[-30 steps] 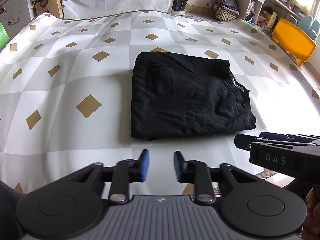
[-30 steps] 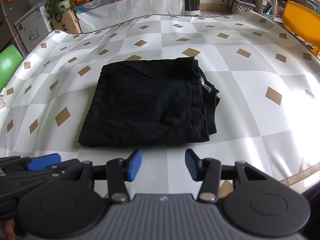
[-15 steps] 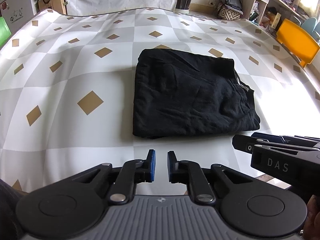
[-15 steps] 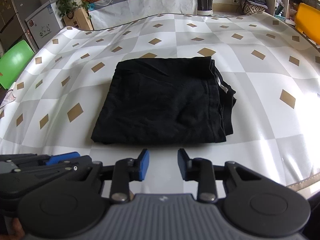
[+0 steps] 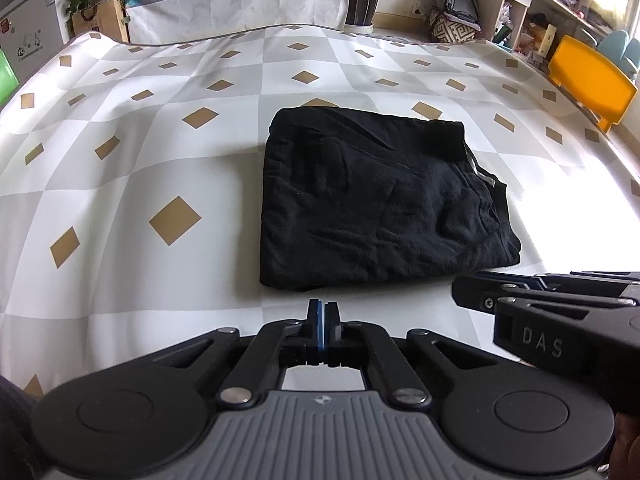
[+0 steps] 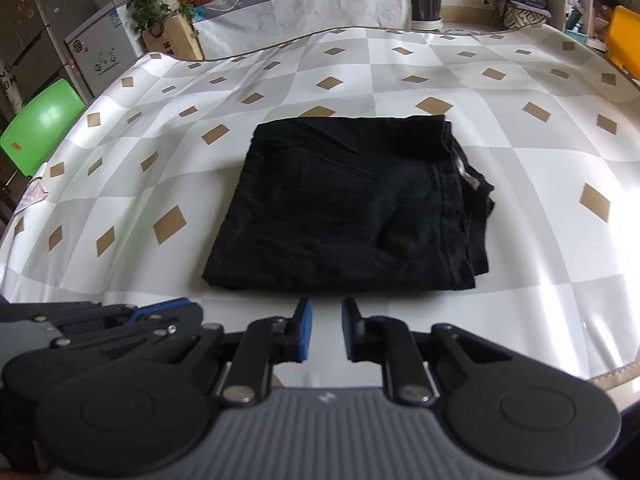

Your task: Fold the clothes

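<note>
Folded black garment on checkered tablecloth

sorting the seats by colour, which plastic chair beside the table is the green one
The green plastic chair stands off the left edge of the checked tablecloth, near the white fridge. The other one, the orange plastic chair, stands off the right edge.

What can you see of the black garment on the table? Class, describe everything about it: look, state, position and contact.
The black garment is soft, slightly creased cloth, folded into a rough rectangle of several layers. It lies flat near the middle of the checked tablecloth. Its stacked edges show along the right side, where a small pale strip, perhaps a label, peeks out. The near right corner looks a little uneven. Only the tablecloth touches it; neither gripper does.
</note>
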